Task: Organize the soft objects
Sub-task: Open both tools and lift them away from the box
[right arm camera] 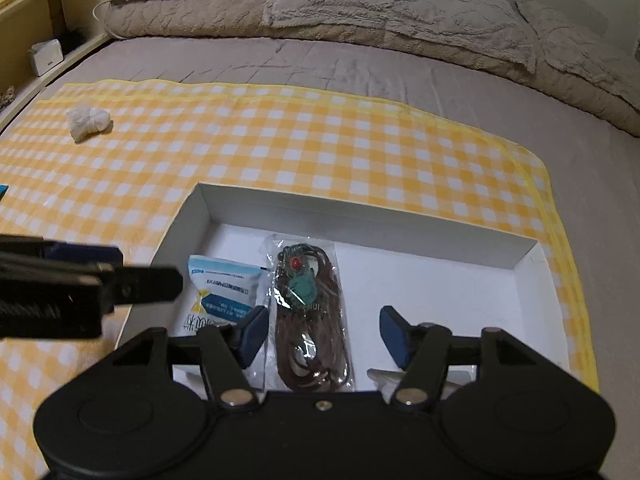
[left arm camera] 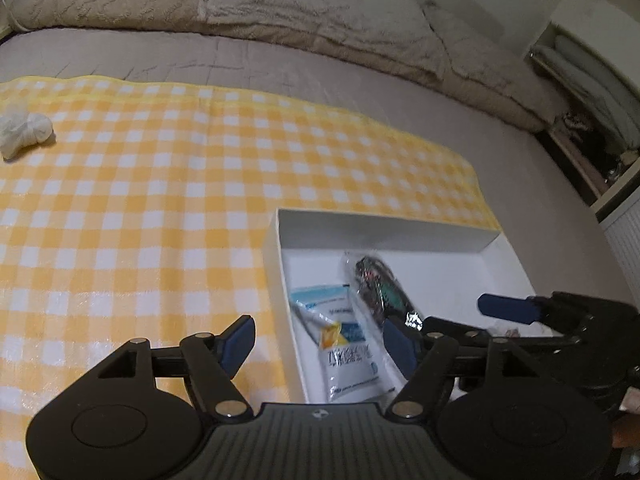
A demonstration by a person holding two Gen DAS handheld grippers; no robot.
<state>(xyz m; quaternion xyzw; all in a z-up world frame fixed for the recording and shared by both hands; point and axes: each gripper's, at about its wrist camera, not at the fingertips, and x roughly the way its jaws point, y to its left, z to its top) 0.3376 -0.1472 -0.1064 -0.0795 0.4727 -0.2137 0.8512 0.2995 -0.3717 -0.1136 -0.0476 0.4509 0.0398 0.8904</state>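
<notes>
Nearest you, both claws hang spread wide w/ nothing held: your right claw [right arm camera: 322,334] sits over the near part of the white box [right arm camera: 360,218], your left claw [left arm camera: 318,344] straddles the box's left wall, one finger over the yellow check cloth [left arm camera: 168,184], the other over the box. Inside, just ahead of the right claw, lies a bagged brown cord necklace [right arm camera: 308,312] w/ a green pendant, and touching it on its left a white-blue sachet [right arm camera: 220,288]; both look already stowed. A pale scrap shows low in the box by the right finger, can't tell what. Farther out, well apart from the box on the cloth's far left, lies the white rolled cloth bundle [right arm camera: 88,122], prob. the next soft item. Expect it light, squashy, not slippery; pinch it across the narrow middle so it won't unroll. Beyond that, bare bed and the beige duvet [right arm camera: 360,4].
</notes>
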